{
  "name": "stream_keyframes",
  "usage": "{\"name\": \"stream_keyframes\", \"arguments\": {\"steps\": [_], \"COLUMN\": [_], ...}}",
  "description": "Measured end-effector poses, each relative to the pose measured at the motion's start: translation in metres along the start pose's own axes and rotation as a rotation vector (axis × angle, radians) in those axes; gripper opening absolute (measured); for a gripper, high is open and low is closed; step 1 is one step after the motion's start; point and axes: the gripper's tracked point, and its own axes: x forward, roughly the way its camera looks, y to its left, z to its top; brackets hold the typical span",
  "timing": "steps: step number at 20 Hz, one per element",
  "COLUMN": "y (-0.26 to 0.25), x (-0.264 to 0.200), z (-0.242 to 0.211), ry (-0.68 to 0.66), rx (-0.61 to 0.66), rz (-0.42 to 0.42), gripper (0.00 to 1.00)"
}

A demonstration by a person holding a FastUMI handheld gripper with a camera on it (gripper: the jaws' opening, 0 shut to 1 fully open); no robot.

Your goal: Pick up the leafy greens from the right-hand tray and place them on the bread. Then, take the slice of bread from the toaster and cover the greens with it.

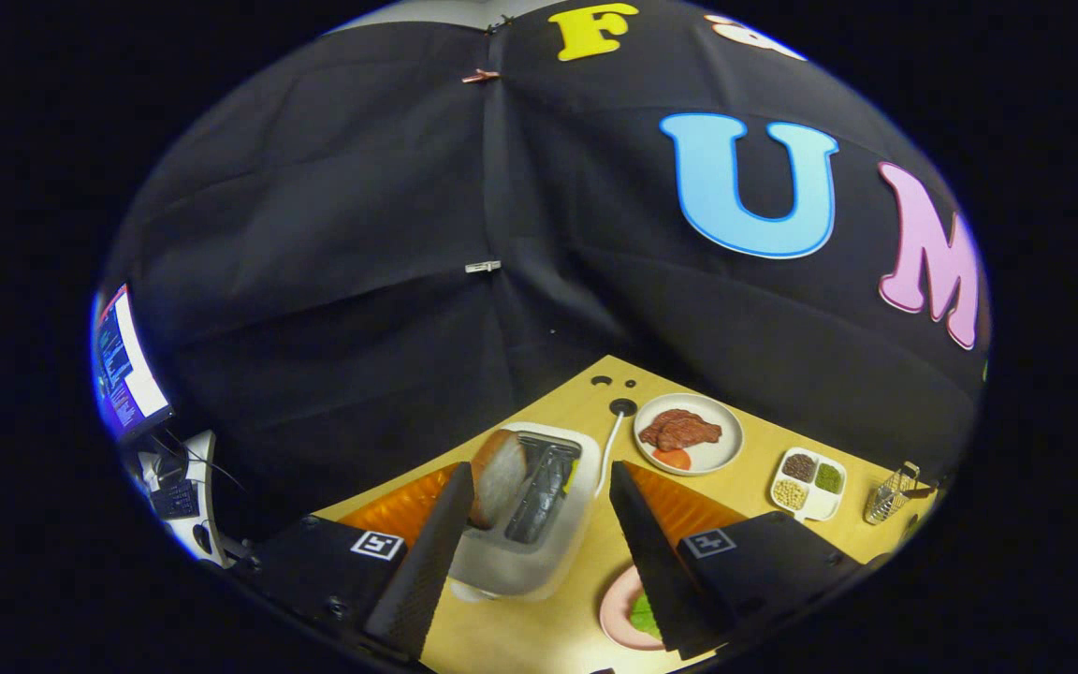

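Table: a light wooden table (pixel 586 393) carries everything, backed by the booth's black cloth wall.
Gripper: the gripper (pixel 539 496) hangs over the table with its jaws spread wide apart, gripping nothing; the toaster lies between the fingers.
Toaster: a white two-slot toaster (pixel 525 548) sits between and just ahead of the fingers, its white cord (pixel 606 459) running away across the table.
Bread: a brown-crusted slice of bread (pixel 499 476) stands upright in the toaster's left slot, just beside the left finger; whether they touch I cannot tell.
Pink plate: a round pink plate (pixel 616 613) under the right finger holds leafy greens (pixel 644 616), partly hidden.
White plate: a round white plate (pixel 728 440) beyond the right finger carries brown meat and a red slice.
Divided dish: a small white divided dish (pixel 808 512) of beans and seeds stands right of it.
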Motion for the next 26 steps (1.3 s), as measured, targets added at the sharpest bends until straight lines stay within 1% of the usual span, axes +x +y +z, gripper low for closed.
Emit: {"name": "stream_keyframes", "arguments": {"steps": [2, 6, 8, 9, 12, 15, 16, 18, 21, 26], "y": [0.016, 0.029, 0.027, 0.026, 0.025, 0.021, 0.023, 0.025, 0.029, 0.031], "x": [0.019, 0.06, 0.078, 0.08, 0.098, 0.103, 0.105, 0.104, 0.099, 0.074], "z": [0.002, -0.015, -0.027, -0.033, -0.046, -0.056, -0.057, -0.056, -0.054, -0.013], "ry": [0.014, 0.095, 0.138, 0.159, 0.209, 0.246, 0.254, 0.251, 0.25, 0.153], "rx": [-0.019, -0.022, -0.03, -0.034, -0.028, -0.012, -0.001, 0.013, 0.045, 0.087], "rz": [0.004, -0.035, -0.068, -0.083, -0.106, -0.137, -0.134, -0.13, -0.119, -0.103], "gripper": [0.92, 0.91, 0.9, 0.87, 0.55, 0.45, 0.26, 0.18, 0.11, 0.11]}}
